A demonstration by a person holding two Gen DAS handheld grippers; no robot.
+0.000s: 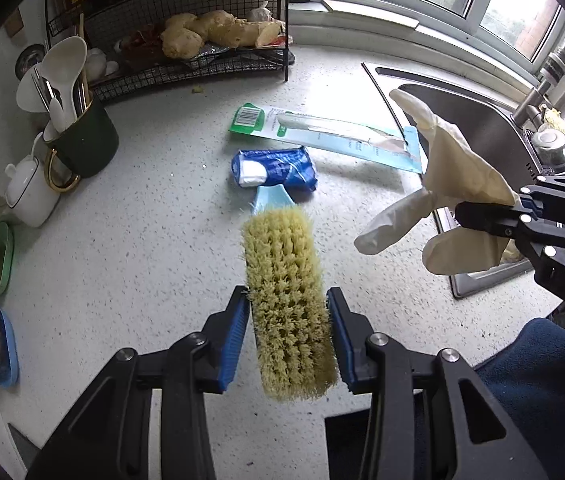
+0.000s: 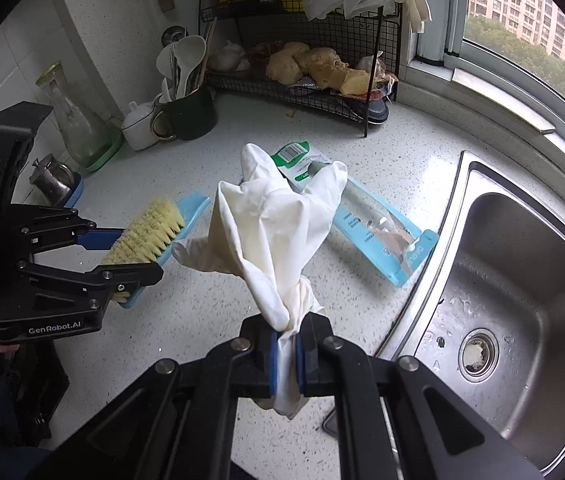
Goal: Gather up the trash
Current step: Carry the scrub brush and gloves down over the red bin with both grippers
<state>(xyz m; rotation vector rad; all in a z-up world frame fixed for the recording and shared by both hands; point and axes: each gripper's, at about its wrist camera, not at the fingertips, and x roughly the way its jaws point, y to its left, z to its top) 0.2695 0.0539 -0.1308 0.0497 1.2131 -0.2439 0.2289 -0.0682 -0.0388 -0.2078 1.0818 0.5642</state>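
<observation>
My left gripper (image 1: pixel 288 332) is shut on a scrub brush (image 1: pixel 288 300) with yellow bristles and a light blue back, held above the counter; it also shows in the right wrist view (image 2: pixel 146 236). My right gripper (image 2: pixel 286 356) is shut on a cream rubber glove (image 2: pixel 274 232), held up above the counter; the glove also shows at the right of the left wrist view (image 1: pixel 454 184). On the counter lie a blue crumpled wrapper (image 1: pixel 278 168) and a flat green and blue blister package (image 1: pixel 322 134), also in the right wrist view (image 2: pixel 378 228).
A steel sink (image 2: pixel 522 280) is at the right. A black wire rack (image 1: pixel 186 60) with ginger stands at the back. A dark utensil mug (image 1: pixel 86 140), a white pot (image 1: pixel 30 192) and a glass carafe (image 2: pixel 78 124) stand at the left.
</observation>
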